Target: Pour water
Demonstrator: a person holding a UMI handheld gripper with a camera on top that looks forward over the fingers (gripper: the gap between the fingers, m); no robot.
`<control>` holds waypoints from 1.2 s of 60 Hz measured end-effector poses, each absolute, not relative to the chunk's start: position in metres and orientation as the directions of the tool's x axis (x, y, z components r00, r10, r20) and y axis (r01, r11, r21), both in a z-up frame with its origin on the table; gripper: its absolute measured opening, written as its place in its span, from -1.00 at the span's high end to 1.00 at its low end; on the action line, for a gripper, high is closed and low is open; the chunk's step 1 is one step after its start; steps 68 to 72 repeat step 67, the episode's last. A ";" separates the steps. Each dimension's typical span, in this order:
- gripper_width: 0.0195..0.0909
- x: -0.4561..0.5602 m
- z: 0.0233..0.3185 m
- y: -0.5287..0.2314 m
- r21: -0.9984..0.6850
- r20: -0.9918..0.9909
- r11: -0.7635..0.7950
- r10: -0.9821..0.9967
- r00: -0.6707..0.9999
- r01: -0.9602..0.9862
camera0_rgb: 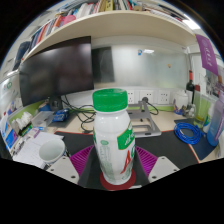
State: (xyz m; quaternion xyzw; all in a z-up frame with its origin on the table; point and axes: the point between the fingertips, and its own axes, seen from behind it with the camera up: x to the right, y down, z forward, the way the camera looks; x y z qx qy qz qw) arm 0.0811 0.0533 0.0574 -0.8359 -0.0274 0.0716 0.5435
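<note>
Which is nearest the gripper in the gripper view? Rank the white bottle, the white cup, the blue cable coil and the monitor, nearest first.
1. White bottle: between the fingers of the gripper, pads pressing its sides.
2. White cup: just ahead, on the left.
3. Blue cable coil: beyond the fingers, on the desk at right.
4. Monitor: farthest, at the desk's back left.

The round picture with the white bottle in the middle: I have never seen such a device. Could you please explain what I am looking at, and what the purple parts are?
There is one picture, taken by a wide-angle camera riding on a hand-held gripper and looking forward along its two fingers. A person carries this tool; no robot arm is involved. The purple parts are pads on the inner faces of the fingers. Between them stands a white bottle with a green cap, and both pads seem to press on it, so it is held. Ahead lies a desk with a white cup, a dark monitor and a blue cable coil.
</note>
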 end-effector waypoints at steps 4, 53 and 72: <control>-0.80 0.084 0.056 0.041 -0.904 -0.091 -0.426 0.103 0.991 -0.039; -0.79 0.042 0.187 -0.130 -0.905 0.007 -0.424 -0.065 0.998 -0.021; -0.79 0.027 0.192 -0.134 -0.909 -0.027 -0.414 -0.054 0.998 -0.047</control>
